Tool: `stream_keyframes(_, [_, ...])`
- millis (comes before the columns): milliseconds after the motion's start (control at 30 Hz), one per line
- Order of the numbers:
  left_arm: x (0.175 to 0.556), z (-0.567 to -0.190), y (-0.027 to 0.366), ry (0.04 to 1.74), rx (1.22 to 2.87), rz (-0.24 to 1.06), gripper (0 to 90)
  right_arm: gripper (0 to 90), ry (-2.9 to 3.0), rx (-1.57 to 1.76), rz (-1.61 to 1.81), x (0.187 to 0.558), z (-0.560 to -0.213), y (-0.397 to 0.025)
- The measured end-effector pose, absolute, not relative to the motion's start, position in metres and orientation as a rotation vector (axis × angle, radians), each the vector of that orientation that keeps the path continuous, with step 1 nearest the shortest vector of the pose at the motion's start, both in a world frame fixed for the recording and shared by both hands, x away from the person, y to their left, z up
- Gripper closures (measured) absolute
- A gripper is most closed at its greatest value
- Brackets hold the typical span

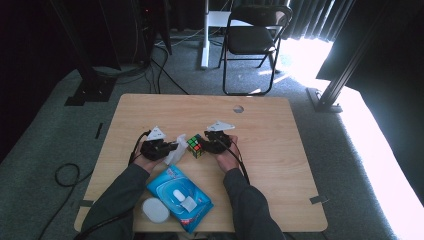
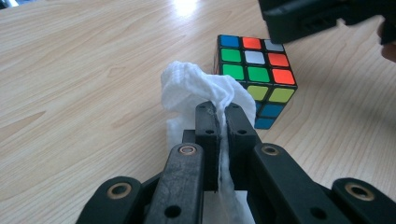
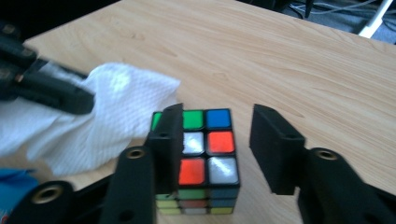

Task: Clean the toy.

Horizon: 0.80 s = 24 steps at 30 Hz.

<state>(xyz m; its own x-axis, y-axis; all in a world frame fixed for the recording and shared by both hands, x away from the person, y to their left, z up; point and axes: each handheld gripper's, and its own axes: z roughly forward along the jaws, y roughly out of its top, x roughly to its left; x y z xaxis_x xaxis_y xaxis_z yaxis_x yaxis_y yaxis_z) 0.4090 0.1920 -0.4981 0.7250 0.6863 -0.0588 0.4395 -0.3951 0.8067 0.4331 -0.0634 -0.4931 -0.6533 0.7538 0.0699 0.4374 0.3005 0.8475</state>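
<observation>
So the job here looks like wiping down the puzzle cube [image 1: 196,145] with a wet wipe [image 1: 174,150], and the cube sits on the table [image 1: 280,150] about mid-table, right between the two tools. The left gripper [image 2: 218,108] is clamped tight on the wipe, jaws pressed together with the cloth bunched up above the tips and trailing down between them. The right gripper [image 3: 215,140] is spread apart around the cube: one jaw lies against the left face of the cube in its own view, the other stands clear of the right side, so it's not squeezing yet as far as I can tell.

If I were doing this step, I'd close the right one on the cube first so it can't skate across the wood, then bring the bunched end of the wipe in against the near-left face and rub with short strokes. The wipe is floppy, so push with the part closest to the tips. Don't grip the cube too hard at an angle or a layer might twist.

The blue pack of wipes [image 1: 180,197] and a white lid [image 1: 155,209] sit near the person, just left of centre, well out of the way.
</observation>
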Motion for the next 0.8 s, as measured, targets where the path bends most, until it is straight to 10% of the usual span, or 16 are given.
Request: stream_keyframes(800, [0.425,-0.498,0.164,0.776,2.222,0.332,86.2,58.6,2.292,1.289,1.26,0.446,-0.501,-0.07])
